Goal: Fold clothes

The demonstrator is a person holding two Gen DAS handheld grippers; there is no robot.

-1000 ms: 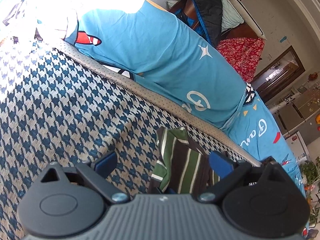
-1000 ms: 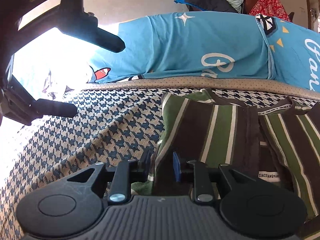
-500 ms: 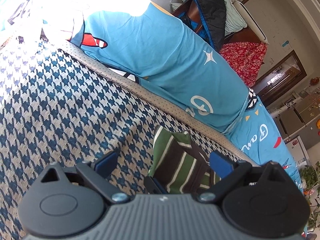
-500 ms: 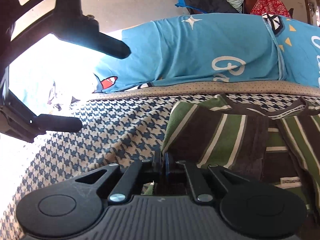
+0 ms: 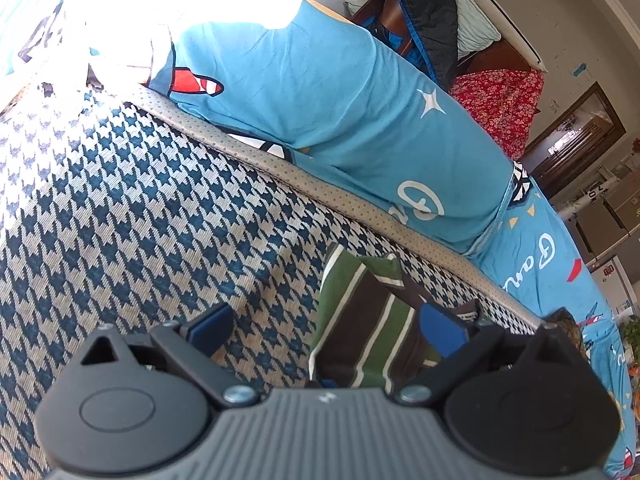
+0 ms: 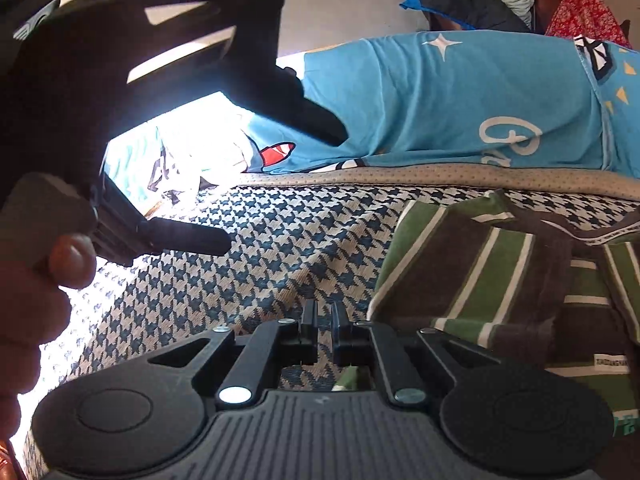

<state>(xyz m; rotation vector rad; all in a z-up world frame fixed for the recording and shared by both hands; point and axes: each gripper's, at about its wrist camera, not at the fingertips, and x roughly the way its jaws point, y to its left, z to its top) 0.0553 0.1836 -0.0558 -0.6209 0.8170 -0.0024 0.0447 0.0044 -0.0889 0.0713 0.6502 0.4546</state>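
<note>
A green, brown and white striped garment [image 6: 500, 280] lies partly folded on the houndstooth bed cover [image 6: 280, 248]. My right gripper [image 6: 324, 320] is at the garment's near left corner, jaws shut. A strip of green fabric [image 6: 347, 381] shows just under its pads. My left gripper [image 5: 326, 328] hovers over the same garment [image 5: 364, 320] with its blue pads [image 5: 210, 326] spread wide, not touching the cloth. In the right wrist view the left gripper [image 6: 284, 190] looms dark at upper left, held by a hand [image 6: 40, 280].
A blue printed quilt [image 5: 360, 120] runs along the far side of the bed behind a beige border [image 5: 320, 192]. A dark jacket [image 5: 428, 12] and red floral cloth [image 5: 500, 104] sit beyond it. Strong sunlight washes out the upper left.
The right gripper's jaws closed on the garment's near edge, then shifted left, so the garment now sits further right in its view. The left gripper stayed open and in place.
</note>
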